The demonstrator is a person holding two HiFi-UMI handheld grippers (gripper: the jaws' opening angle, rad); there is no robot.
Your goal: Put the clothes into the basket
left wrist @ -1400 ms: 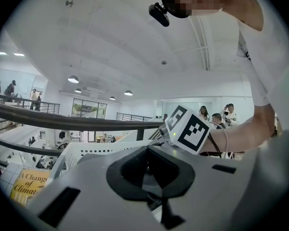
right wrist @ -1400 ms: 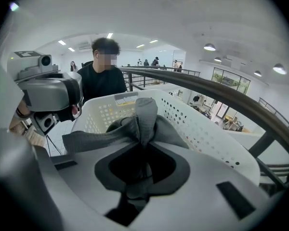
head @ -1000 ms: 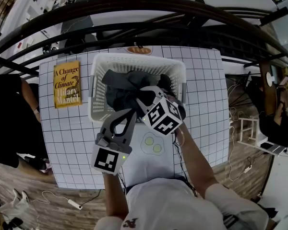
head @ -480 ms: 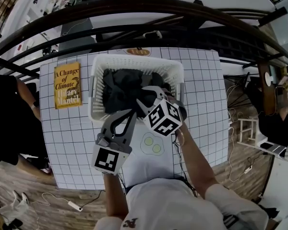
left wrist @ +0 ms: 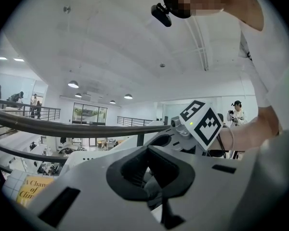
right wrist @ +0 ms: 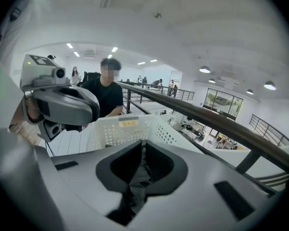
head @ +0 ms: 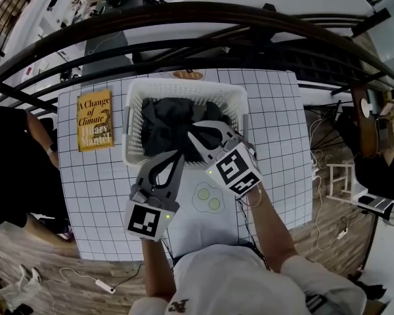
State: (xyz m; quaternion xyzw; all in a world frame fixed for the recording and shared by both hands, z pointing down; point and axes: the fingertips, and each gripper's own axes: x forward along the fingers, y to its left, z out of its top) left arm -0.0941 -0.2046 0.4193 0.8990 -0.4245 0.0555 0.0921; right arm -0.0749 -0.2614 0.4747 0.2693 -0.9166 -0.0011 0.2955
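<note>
Right claw [right wrist: 143, 146] just closing, pinches dark cloth [right wrist: 135, 186]; cloth's lower end hidden under claw. Left claw [head: 177, 156] narrow, tips together.

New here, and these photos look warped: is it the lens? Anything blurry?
Head view: the wide lens bows the black metal railing into an arc; right gripper view: the close dark grey cloth looks soft; left gripper view: black rounded corners.
</note>
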